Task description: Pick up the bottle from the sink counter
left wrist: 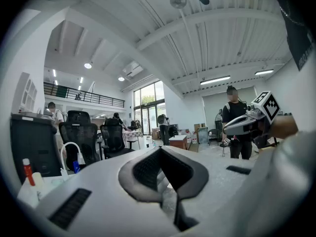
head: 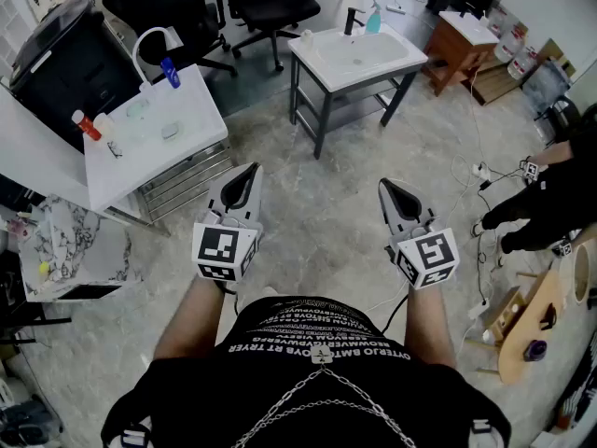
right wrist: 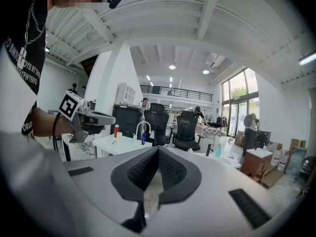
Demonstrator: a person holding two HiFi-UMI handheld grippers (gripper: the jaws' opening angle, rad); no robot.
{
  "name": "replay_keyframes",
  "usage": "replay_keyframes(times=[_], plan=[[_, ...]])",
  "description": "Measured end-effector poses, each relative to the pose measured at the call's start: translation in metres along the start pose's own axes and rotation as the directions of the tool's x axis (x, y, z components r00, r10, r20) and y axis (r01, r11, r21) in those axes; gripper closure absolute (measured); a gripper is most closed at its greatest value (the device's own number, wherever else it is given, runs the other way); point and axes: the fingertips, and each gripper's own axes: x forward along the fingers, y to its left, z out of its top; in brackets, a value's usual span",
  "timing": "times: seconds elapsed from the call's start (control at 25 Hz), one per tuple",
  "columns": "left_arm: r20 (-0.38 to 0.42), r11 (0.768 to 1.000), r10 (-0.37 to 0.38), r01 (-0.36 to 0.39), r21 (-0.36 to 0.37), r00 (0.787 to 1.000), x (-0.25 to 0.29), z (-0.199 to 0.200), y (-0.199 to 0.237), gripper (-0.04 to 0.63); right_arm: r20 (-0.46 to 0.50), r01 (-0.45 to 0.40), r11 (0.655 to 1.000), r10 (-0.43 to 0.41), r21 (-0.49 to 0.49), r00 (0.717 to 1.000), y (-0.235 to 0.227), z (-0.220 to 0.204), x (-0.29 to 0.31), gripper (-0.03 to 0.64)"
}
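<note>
Bottle: A pale teal bottle (head: 374, 17) stands upright at the far edge of the sink counter (head: 340, 80), behind the basin and just beside the black tap (head: 352, 19). Nothing touches it.
Sink counter: A white top on a dark frame, across an open stretch of floor from the person and well apart from both grippers.
Right gripper: The right gripper (head: 396, 194) is held low in front of the person's waist and tipped a little downward. Its tongs are pressed together with nothing between them.
Left gripper: The left gripper (head: 244, 183) is held level alongside the right one, tongs likewise together and empty.
Step in hand: By my reading this is the approach, with the floor between person and counter not yet crossed and no grasp begun.
Next move: It calls for walking up to the counter and spreading one gripper's tongs. They must then pass around the bottle's body from the near edge, clear of the tap, before closing and lifting.
Possible mix-up: The white table (head: 140, 161) at the left carries a red bottle (head: 86, 125) and a blue bottle (head: 171, 72) near its far edge. Those look like the wrong targets.
</note>
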Motion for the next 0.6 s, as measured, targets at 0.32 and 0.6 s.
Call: replay_keyframes(times=[0.32,0.6], plan=[[0.036,0.998,-0.016,0.014,0.060,0.999,0.022,0.016,-0.103,0.590,0.020,-0.123,0.992,0.123,-0.005,0.992,-0.022,-0.029,-0.063,0.620],[0.025,0.993,0.081,-0.083,0.089,0.996,0.016,0.009,-0.106,0.591,0.061,-0.149,0.988,0.147,0.033,0.987,-0.044,-0.043,-0.055,0.485]])
